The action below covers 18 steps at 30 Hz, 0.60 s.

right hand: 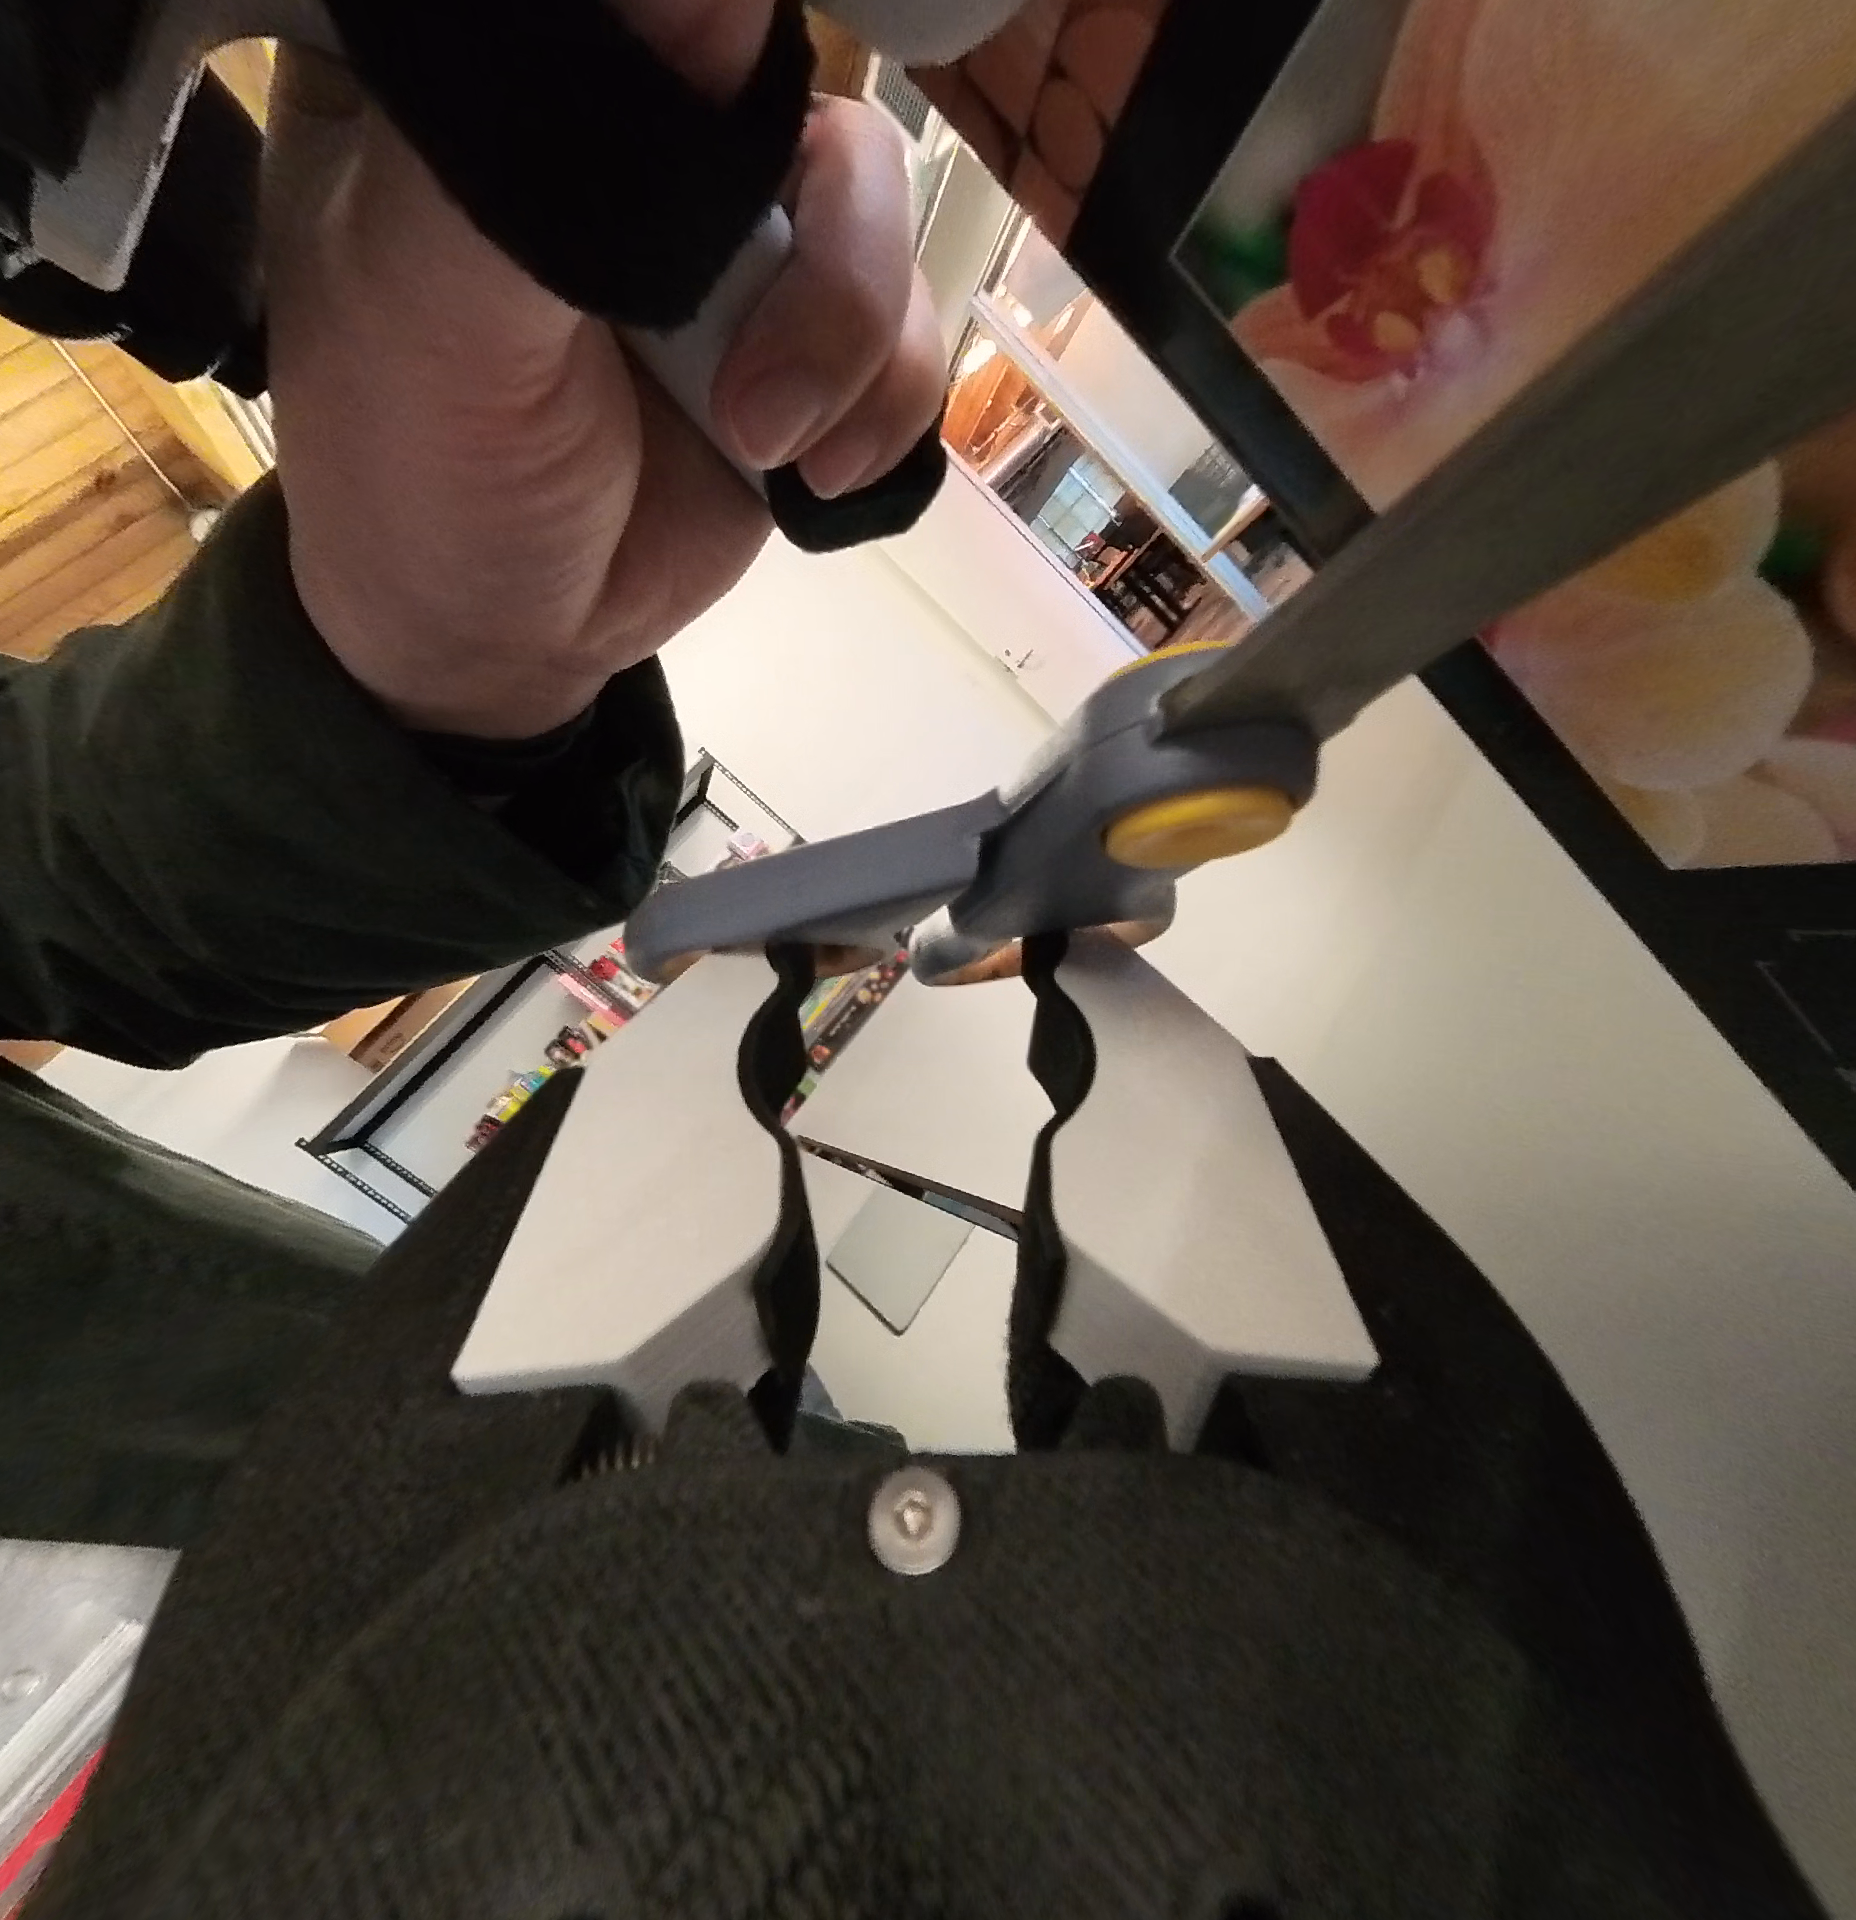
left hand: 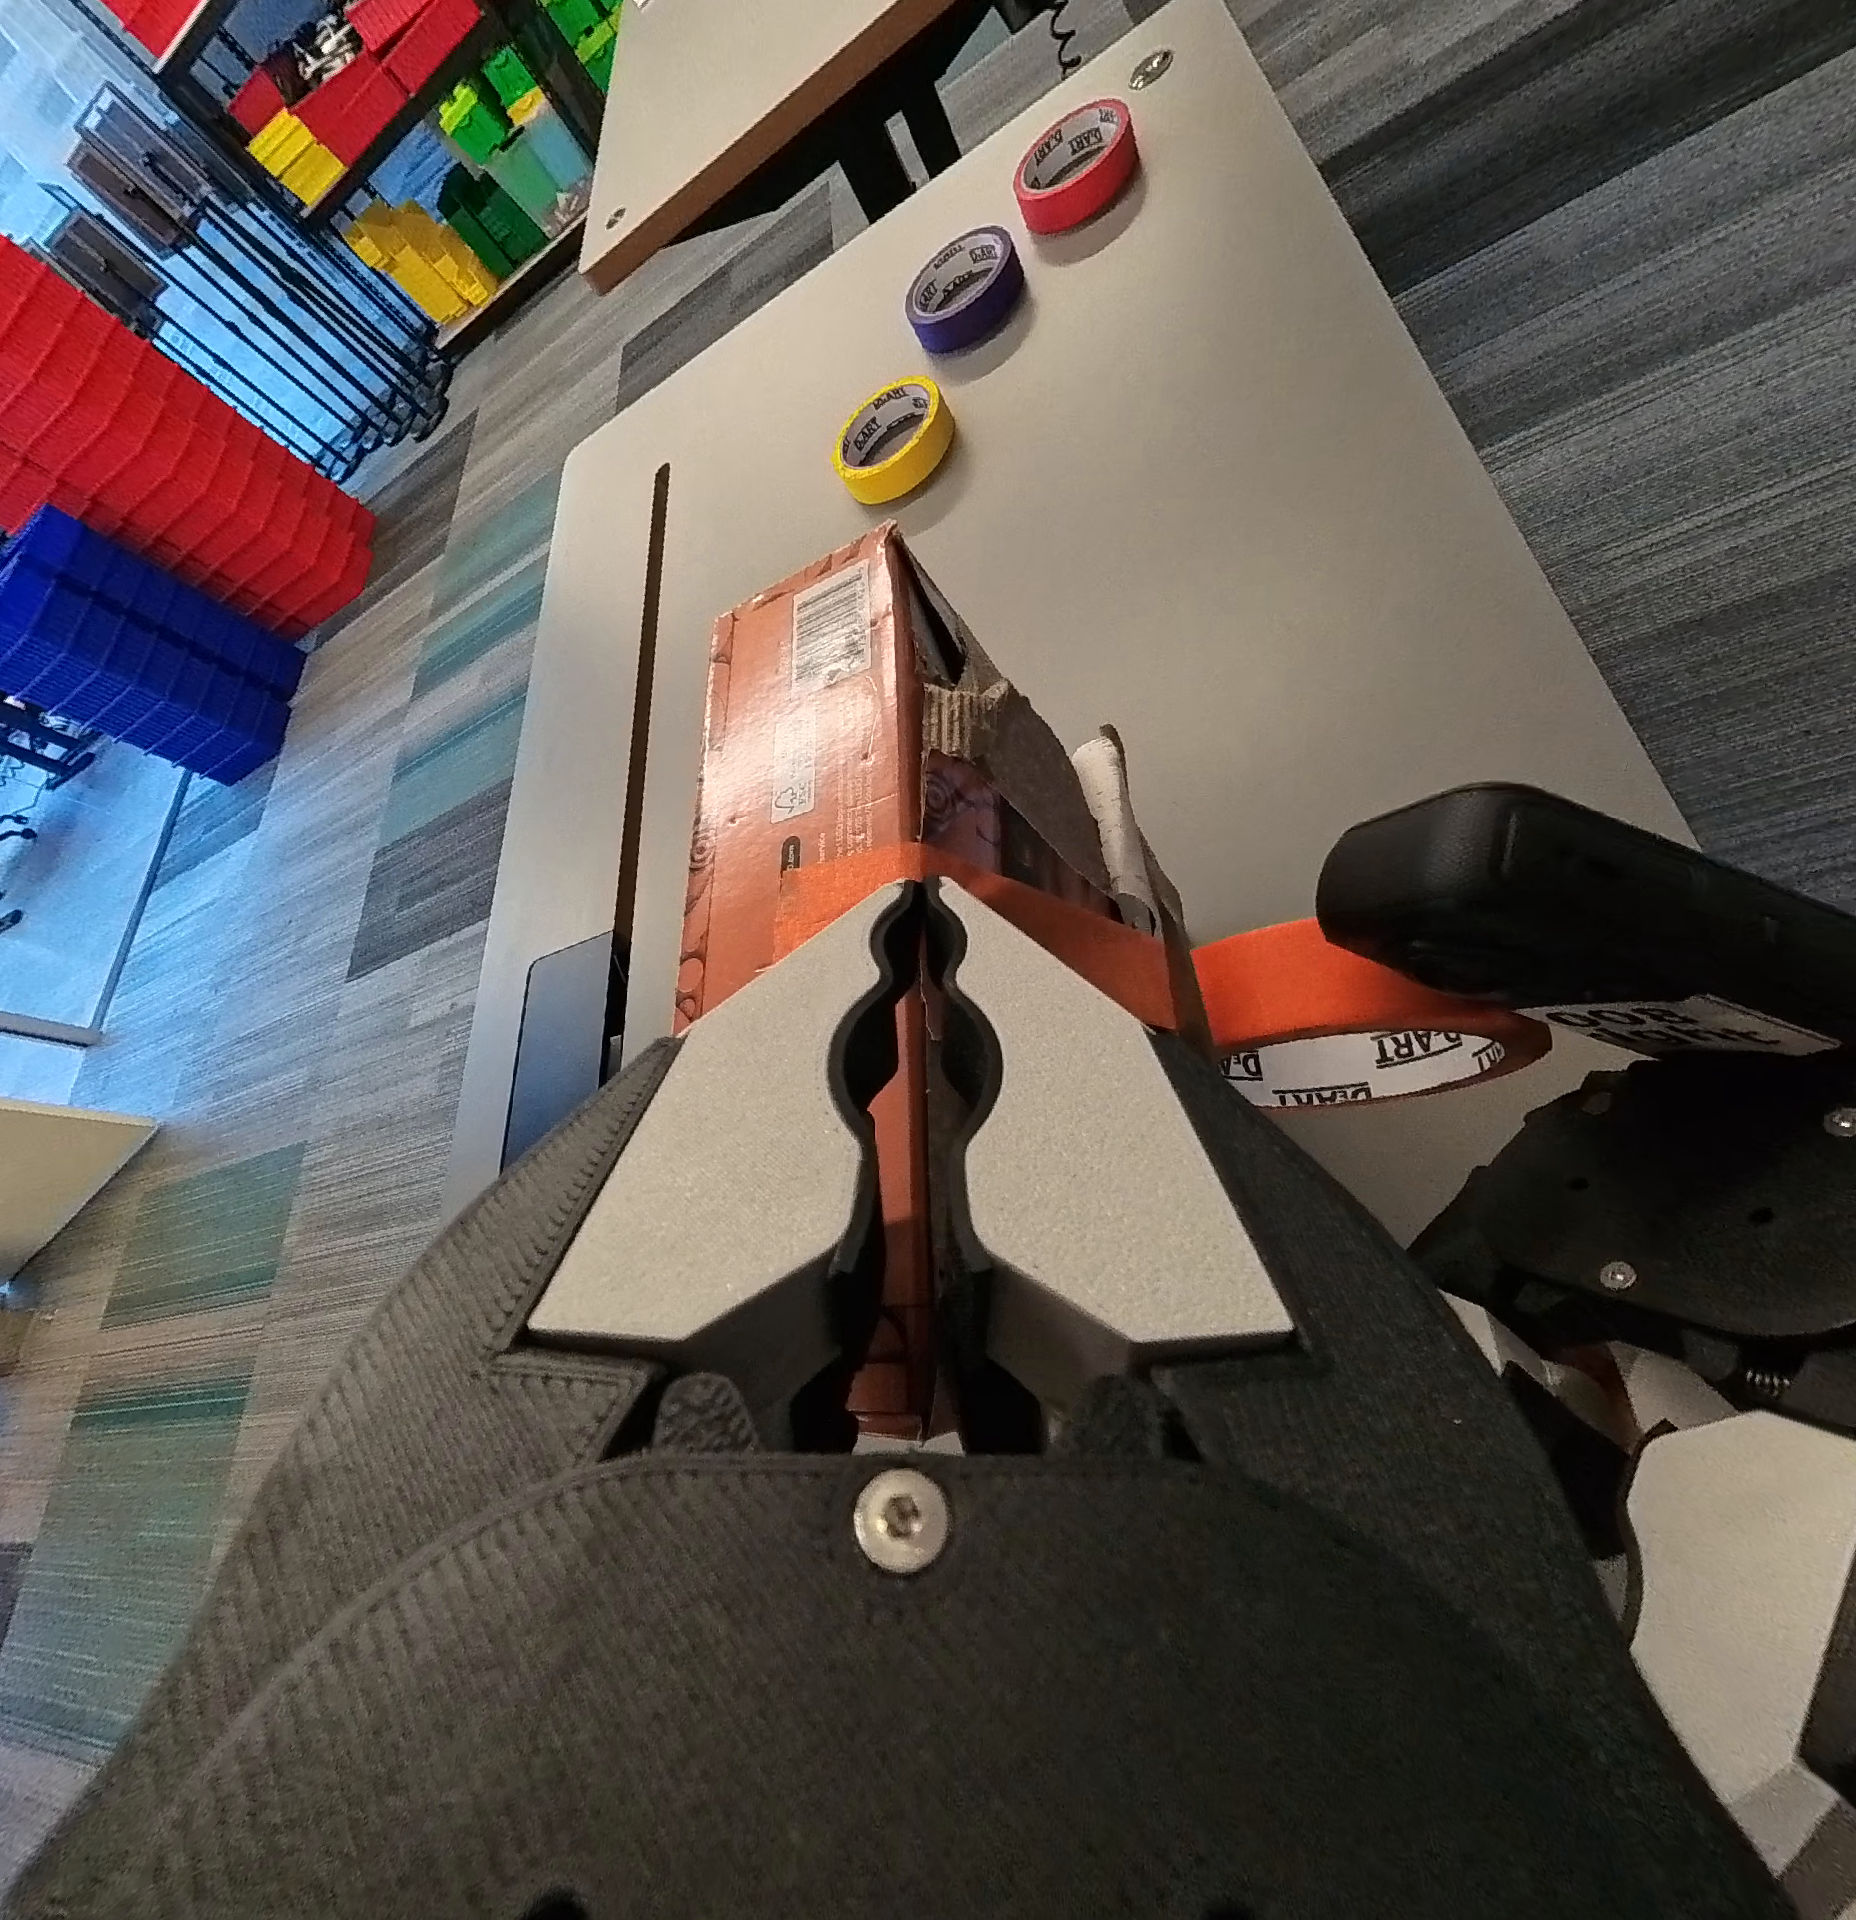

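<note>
My left gripper [left hand: 922,888] is shut on the upright edge of a brown cardboard box [left hand: 799,748] lying on a grey table [left hand: 1267,571]. A strip of orange tape [left hand: 1090,935] runs from the box to an orange tape roll [left hand: 1350,1029] on the right. A thin dark blade [left hand: 1178,935] crosses that strip. My right gripper [right hand: 919,951] holds grey scissors with a yellow pivot [right hand: 1194,821] by the handles at its fingertips; the blade [right hand: 1526,499] points up and to the right. Its black body [left hand: 1578,914] sits over the orange roll.
Yellow [left hand: 893,442], purple [left hand: 965,289] and red [left hand: 1078,166] tape rolls lie in a row on the far part of the table. Stacked red and blue bins [left hand: 155,520] stand on the floor to the left. A person's hand [right hand: 488,416] grips the other device. Tip to tip, the grippers are about 20 centimetres apart.
</note>
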Motion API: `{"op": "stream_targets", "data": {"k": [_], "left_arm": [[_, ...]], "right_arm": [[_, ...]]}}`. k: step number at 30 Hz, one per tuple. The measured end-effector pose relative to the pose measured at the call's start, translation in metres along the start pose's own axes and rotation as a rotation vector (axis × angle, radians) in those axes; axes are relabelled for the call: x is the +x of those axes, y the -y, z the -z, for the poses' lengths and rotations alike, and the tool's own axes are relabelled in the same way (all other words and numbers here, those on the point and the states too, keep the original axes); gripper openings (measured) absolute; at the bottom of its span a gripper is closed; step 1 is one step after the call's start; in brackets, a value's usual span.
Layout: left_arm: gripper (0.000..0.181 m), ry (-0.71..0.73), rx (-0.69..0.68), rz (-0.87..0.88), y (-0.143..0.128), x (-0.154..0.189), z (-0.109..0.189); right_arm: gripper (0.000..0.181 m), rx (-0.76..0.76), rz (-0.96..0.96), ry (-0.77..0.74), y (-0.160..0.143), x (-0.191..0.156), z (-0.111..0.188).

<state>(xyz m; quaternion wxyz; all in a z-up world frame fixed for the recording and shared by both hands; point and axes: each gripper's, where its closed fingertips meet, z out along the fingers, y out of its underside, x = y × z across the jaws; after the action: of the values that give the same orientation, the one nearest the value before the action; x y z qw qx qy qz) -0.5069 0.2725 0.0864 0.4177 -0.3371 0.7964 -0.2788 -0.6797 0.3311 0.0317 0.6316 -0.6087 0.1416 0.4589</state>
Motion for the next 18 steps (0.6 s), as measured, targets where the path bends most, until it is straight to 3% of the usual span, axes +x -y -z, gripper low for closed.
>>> {"op": "stream_targets", "data": {"k": [18], "left_arm": [[0.0,0.004,0.006,-0.008,0.0,-0.0007,0.0009]], "right_arm": [[0.03,-0.002,-0.011,0.014,-0.0025,0.0001,0.0019]]}}
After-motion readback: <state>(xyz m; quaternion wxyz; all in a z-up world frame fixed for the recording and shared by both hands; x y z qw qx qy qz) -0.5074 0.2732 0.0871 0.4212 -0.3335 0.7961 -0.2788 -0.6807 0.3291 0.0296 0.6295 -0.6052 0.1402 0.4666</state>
